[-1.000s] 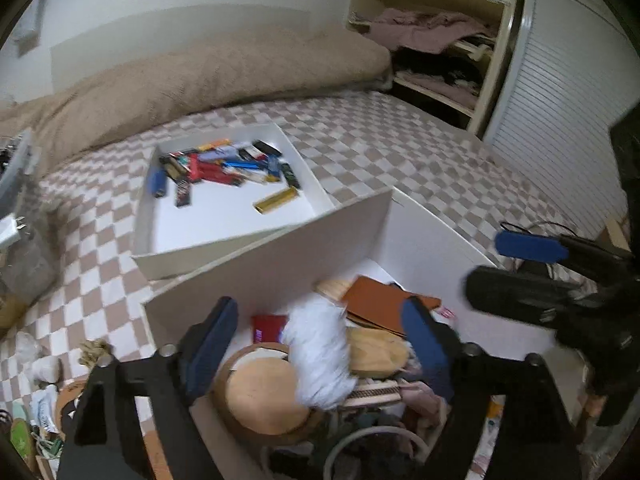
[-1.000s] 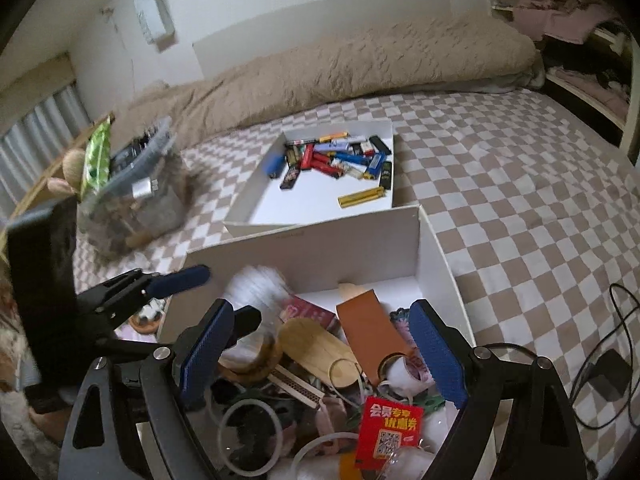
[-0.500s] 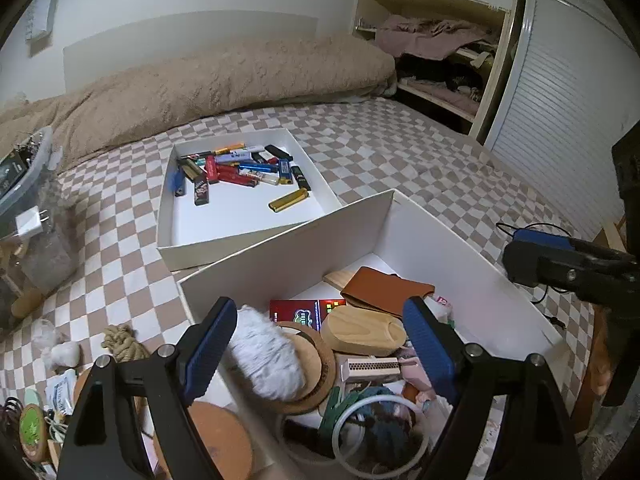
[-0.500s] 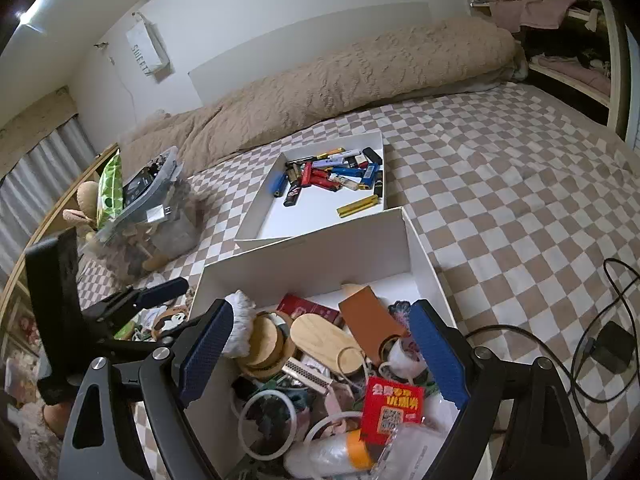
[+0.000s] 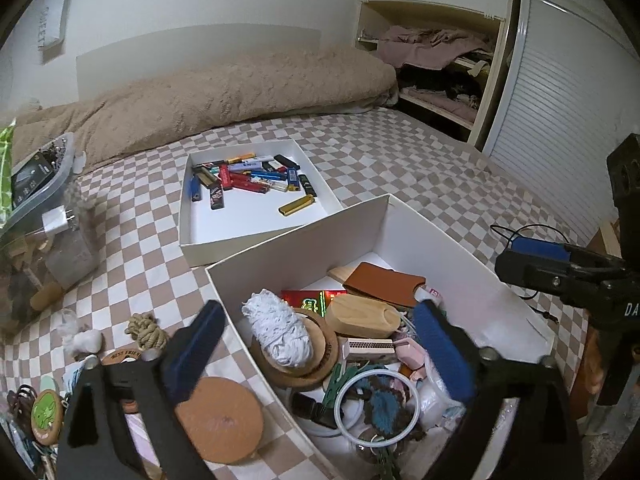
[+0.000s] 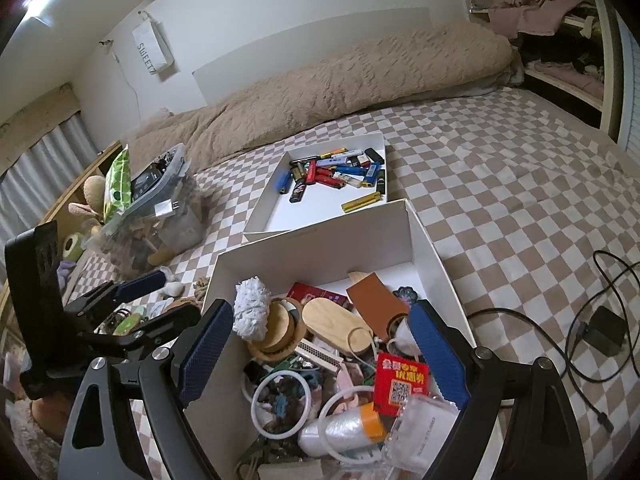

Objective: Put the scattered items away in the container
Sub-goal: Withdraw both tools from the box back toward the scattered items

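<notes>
The large white box (image 5: 296, 248) on the checked bed holds several odds and ends. A white fluffy ball (image 5: 278, 334) lies in it on round wooden coasters (image 5: 320, 364), also seen as the ball (image 6: 252, 312) in the right wrist view. My left gripper (image 5: 320, 354) hangs over the box's near left corner. Its jaws are opening, and its pads touch nothing. Left of the box lie a cork disc (image 5: 220, 424), a rope knot (image 5: 146, 330) and a green badge (image 5: 47, 416). My right gripper (image 6: 322, 352) stands open above the box's contents.
A shallow white tray (image 5: 248, 224) with several lighters sits behind the box. A clear plastic bin (image 5: 44, 200) stands at the left. A black charger (image 6: 604, 332) with its cable lies on the bed to the right. A beige duvet (image 5: 240, 92) runs along the wall.
The white fluffy ball left my left gripper's jaws and now rests on the coasters in the box. The left jaws spread wider. Both grippers pulled back and up.
</notes>
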Demonstrator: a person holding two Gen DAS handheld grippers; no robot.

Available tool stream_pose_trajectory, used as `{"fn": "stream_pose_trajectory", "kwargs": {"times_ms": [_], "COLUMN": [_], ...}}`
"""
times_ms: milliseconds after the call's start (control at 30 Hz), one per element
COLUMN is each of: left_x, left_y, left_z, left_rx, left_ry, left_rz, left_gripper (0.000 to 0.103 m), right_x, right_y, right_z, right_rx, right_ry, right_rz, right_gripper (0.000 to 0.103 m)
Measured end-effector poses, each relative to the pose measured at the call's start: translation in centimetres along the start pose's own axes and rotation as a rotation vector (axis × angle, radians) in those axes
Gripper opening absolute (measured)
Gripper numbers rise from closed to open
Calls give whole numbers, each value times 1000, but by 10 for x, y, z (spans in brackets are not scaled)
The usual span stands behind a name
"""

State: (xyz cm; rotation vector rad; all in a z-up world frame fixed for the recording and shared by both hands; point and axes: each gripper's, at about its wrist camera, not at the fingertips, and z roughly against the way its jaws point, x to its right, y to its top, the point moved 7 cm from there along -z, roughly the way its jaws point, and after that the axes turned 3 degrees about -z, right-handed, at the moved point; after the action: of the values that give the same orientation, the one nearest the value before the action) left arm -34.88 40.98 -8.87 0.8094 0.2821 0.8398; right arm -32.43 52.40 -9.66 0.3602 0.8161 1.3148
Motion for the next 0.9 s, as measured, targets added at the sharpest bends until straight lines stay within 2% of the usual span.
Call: {"fn": "stream_pose_trajectory", "kwargs": {"times_ms": [367, 400, 433, 567, 900], "left_x": [4, 5, 5, 6, 6], "left_y": [-6, -7, -7, -11, -16], "left_z": [25, 27, 29, 37, 55], "left_rx": [22, 22, 24, 32, 52], "left_ry": [-6, -9, -13, -14, 0], "left_rz": [-21, -19, -15, -17, -24], "left_gripper": [103, 103, 103, 103, 103], "right_x": [-7, -8, -9, -15, -31], "right_y": [-17, -19, -20, -21, -29], "right_z": [16, 18, 20, 33, 42], "right_rx": [17, 24, 32, 112, 130], "right_ry": [-72, -87, -103, -197, -198], "right_rz": [41, 50, 61, 123, 160], "right_gripper": [90, 93, 103, 103, 103]}}
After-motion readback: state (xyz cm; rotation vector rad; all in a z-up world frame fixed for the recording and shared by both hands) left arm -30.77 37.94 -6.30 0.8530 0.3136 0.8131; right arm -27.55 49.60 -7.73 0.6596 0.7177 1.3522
